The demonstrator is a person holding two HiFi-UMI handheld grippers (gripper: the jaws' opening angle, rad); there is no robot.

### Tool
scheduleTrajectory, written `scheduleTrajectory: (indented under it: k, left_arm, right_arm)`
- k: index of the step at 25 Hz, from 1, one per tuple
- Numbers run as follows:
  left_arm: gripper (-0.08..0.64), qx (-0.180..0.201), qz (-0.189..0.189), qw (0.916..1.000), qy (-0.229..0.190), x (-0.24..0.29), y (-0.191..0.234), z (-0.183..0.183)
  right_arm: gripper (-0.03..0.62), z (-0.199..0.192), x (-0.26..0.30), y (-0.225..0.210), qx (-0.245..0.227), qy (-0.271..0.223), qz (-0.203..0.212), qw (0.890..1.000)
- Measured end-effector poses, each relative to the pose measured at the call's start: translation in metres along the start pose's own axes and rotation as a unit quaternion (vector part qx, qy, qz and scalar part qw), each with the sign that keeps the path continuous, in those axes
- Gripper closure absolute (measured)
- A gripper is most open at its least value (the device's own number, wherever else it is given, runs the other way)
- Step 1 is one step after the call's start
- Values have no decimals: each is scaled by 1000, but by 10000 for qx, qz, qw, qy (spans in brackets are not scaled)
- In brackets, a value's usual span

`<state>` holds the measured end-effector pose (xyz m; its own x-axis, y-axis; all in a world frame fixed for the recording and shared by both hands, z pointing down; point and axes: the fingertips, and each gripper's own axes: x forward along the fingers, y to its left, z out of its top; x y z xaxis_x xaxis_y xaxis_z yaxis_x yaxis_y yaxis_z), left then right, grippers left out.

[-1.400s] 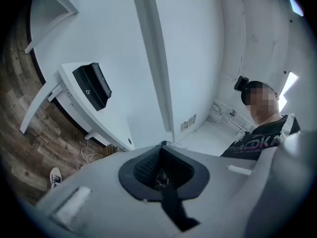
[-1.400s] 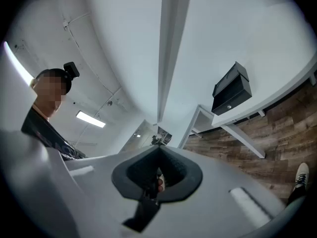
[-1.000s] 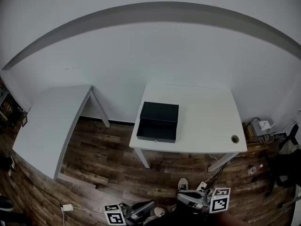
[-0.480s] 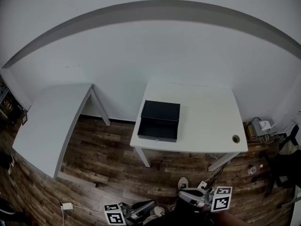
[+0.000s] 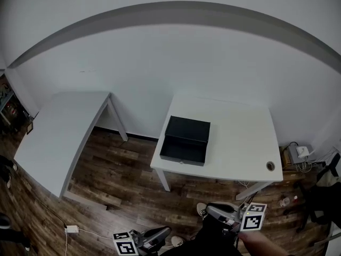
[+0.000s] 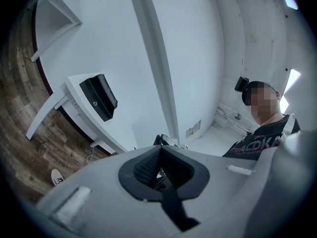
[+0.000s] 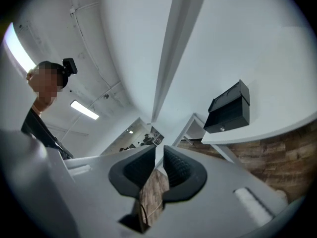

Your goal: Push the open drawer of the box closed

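**Shifted view, right gripper [image 7: 159, 155] loosening**

Since a second ago the head view has swung a little. The table [image 5: 240, 143] and the box [image 5: 187, 130] now sit slightly lower and further right in the picture. The right gripper's marker cube [image 5: 254, 216] has risen from the bottom edge. The box keeps its place on the table.

1. Box: black, flat on the table's left half, close to its left edge. Its drawer [image 5: 183, 152] stands pulled out toward the table's front edge, open top showing a dark inside. A small knob [image 7: 221, 128] shows on the drawer front in the right gripper view.

2. Right gripper: held low, well short of the table's front edge, over the wood floor [image 5: 122, 180]. Its jaws are opening, with a narrow slit between the pads. Only floor shows through the slit, and nothing is gripped.

3. Left gripper [image 6: 160, 152]: also low and well in front of the table, on the left side. Its pads meet at the tips with nothing between them.

4. Second table [image 5: 58, 137]: white, left of the table, well apart and set at an angle.

5. Round hole [image 5: 270, 166]: in the table top, near its front right corner.

6. Shoe [image 5: 201, 209]: on the floor in front of the table, just beside the right gripper.

7. Cables and a plug box [image 5: 297, 153]: on the floor to the right of the table.
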<state>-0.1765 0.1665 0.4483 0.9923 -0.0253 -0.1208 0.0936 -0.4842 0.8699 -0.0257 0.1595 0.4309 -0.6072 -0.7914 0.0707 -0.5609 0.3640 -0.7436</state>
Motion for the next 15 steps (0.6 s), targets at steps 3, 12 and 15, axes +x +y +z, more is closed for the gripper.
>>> scheduleTrajectory:
  k: [3,12,15]
  left_arm:
    - [557,-30,141,9996,-244,3,8,12]
    - [557,21,535,9959,-732,41,38,49]
    - [557,18,697,9938,-869,58,50,58]
  right_arm:
    - [525,32,8,-26,-350,154,-153,9992]
    - [508,133,33,-144,-1825,1127,-930,9723]
    - [499,167,50,-183,-2124,1386,-1098,9611]
